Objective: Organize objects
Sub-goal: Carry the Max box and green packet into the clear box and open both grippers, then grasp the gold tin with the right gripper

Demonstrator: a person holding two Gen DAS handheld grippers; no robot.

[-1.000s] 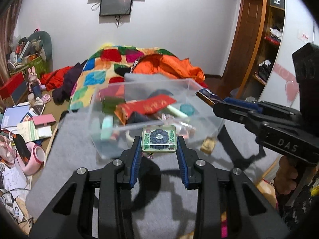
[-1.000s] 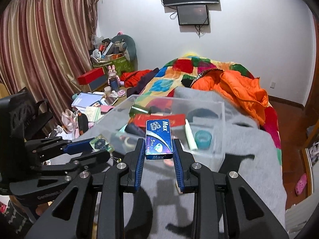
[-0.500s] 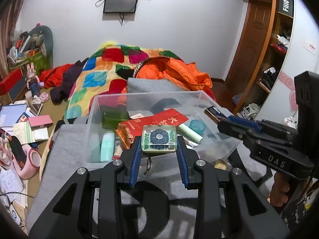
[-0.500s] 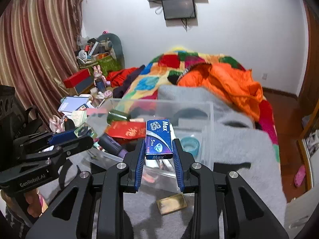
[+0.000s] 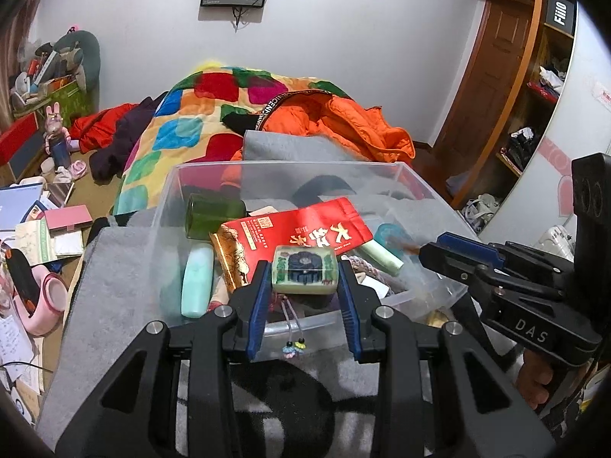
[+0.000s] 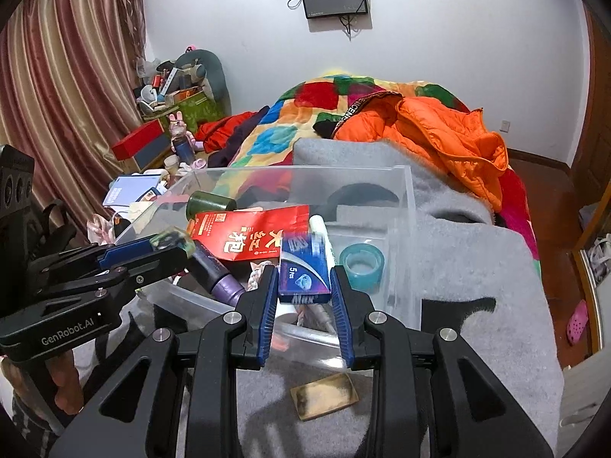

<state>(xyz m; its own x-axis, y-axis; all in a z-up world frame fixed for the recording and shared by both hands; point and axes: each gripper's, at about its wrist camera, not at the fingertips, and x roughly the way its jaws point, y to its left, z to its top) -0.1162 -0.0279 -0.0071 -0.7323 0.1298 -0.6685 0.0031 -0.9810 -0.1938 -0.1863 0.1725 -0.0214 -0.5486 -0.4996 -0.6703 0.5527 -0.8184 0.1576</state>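
My left gripper [image 5: 304, 273] is shut on a clear green resin block with a dark flower [image 5: 304, 270], cords and beads dangling below it, held over the near edge of the clear plastic bin [image 5: 170, 183]. My right gripper [image 6: 304, 271] holds a blue Max box [image 6: 304, 267], blurred, between its pads over the same bin [image 6: 406, 206]. The bin holds a red packet [image 5: 301, 229], a green jar [image 5: 214, 215], a mint tube [image 5: 196, 280] and a teal tape roll [image 6: 361, 263]. Each gripper shows in the other's view: the right [image 5: 431, 253], the left [image 6: 179, 242].
The bin sits on a grey blanket [image 6: 477, 267] on a bed with a patchwork quilt [image 5: 183, 129] and an orange jacket [image 6: 450, 133]. A gold card [image 6: 324, 395] lies on the blanket by the bin. Clutter covers the floor at left [image 5: 42, 229].
Both grippers have moved forward and over the bin with their objects. The blue box now looks blurred and sits looser between the right pads.
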